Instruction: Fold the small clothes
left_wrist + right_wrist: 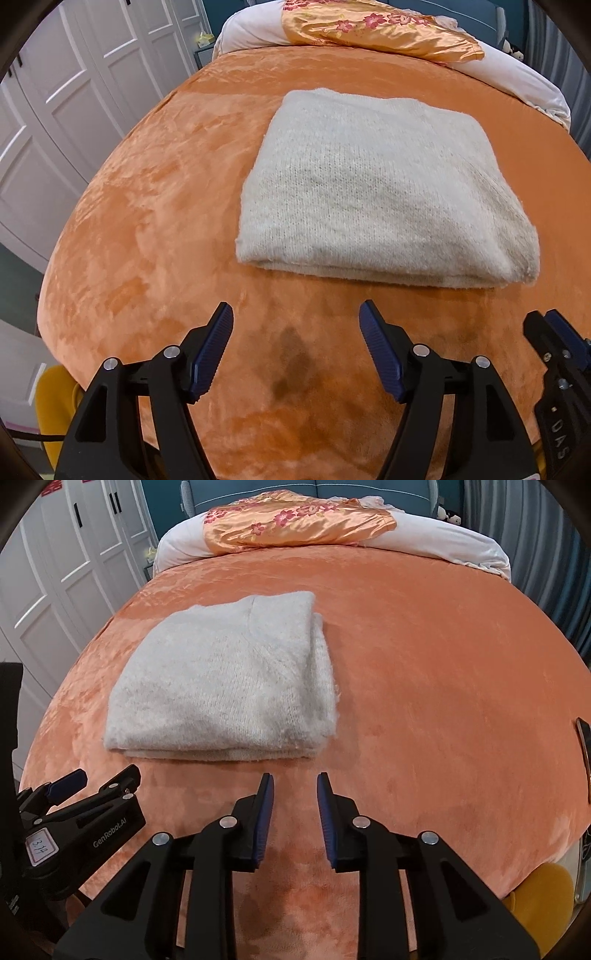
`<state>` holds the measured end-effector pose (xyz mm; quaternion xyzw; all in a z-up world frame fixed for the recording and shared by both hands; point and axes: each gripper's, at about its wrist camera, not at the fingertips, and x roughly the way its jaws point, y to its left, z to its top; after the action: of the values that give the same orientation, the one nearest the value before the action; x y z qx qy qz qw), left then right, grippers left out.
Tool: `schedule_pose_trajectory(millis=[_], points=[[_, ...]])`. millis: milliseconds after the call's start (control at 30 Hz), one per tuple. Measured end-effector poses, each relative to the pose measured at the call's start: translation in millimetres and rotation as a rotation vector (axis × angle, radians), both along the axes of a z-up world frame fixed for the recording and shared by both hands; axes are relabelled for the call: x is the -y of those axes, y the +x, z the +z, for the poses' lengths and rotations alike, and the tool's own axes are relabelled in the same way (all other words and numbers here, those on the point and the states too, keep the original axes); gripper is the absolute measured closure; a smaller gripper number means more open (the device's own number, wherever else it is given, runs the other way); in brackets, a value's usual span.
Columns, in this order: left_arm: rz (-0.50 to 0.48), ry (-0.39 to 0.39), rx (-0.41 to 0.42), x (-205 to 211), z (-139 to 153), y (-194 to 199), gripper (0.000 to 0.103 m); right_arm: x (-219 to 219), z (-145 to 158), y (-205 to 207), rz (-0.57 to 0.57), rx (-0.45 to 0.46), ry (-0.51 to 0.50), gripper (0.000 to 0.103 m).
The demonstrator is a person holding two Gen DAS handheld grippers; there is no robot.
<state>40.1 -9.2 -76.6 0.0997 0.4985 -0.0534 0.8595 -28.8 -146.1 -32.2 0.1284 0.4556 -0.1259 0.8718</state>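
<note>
A cream knitted sweater point(380, 192) lies folded into a thick rectangle on the orange plush bedspread point(155, 206); it also shows in the right wrist view point(229, 679). My left gripper point(295, 325) is open wide and empty, hovering above the bedspread just short of the sweater's near edge. My right gripper point(295, 786) is open with a narrower gap, empty, in front of the sweater's near right corner. Each gripper appears in the other's view: the right one at the right edge point(554, 332), the left one at the lower left point(92, 782).
An orange floral satin cloth point(295, 524) lies on a white pillow point(443, 542) at the head of the bed. White wardrobe doors point(55, 122) stand to the left. A dark phone-like object point(583, 746) lies at the bed's right edge. A yellow object point(543, 893) sits beside the bed.
</note>
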Motion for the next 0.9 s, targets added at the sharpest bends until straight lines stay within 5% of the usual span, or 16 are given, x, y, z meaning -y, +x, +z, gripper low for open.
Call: schedule_pose_trajectory(millis=[900], points=[[-0.003, -0.041, 0.009, 5, 1, 4, 0.034, -20, -12, 11, 0.021, -0.018, -0.001, 0.073]])
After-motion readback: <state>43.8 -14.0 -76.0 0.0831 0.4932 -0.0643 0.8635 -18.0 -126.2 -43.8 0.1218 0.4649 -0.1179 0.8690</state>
